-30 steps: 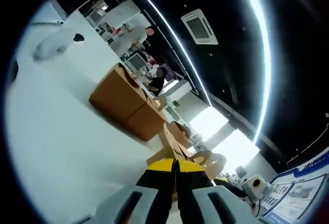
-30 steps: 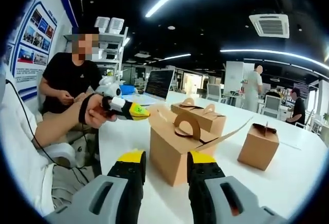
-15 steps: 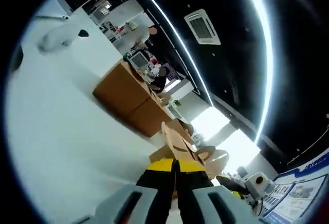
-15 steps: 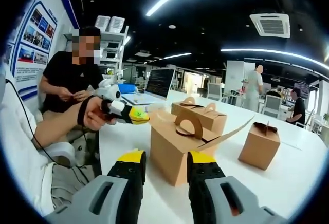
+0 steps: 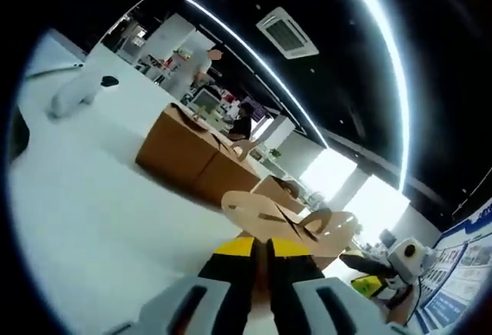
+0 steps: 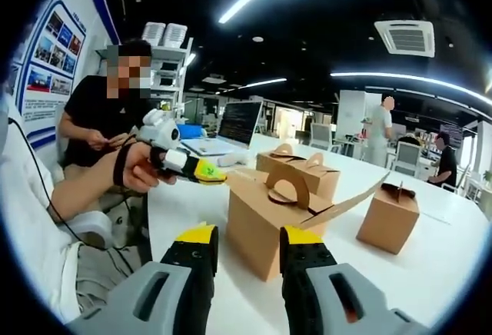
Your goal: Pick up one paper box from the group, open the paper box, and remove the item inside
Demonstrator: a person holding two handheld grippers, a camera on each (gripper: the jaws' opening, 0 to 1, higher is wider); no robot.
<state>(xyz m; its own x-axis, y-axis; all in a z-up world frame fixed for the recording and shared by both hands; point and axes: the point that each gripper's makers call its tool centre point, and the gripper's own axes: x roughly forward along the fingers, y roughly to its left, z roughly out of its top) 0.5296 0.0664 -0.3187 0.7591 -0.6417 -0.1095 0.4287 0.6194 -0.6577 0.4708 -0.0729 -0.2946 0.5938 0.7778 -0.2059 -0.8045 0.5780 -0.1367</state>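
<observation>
Nearest, kept the right gripper (image 6: pixel 244 252) with jaws apart and holding nothing, just short of the paper box (image 6: pixel 265 223), which stood on the white table (image 6: pixel 453 281). Had the left gripper (image 5: pixel 261 254) at the box's left top edge, jaws pressed together on what looked like the near flap (image 5: pixel 273 216), the one with the handle cut-out. Found the opposite flap (image 6: pixel 346 199) already raised and slanting away from the box to its right. Judged the opening step under way: best to lift the pinched flap in a gentle arc about its fold, not straight up, and to steady the box wall with the free gripper so the box neither slid nor tipped. Could not see inside the box, so could not tell what the item was or how it lay. Could not make out how deep the pinch went. Behind the box noted a second box (image 6: pixel 301 172) with handles closed, to its right a third box (image 6: pixel 388 217), and farther back a laptop (image 6: pixel 238 125)
</observation>
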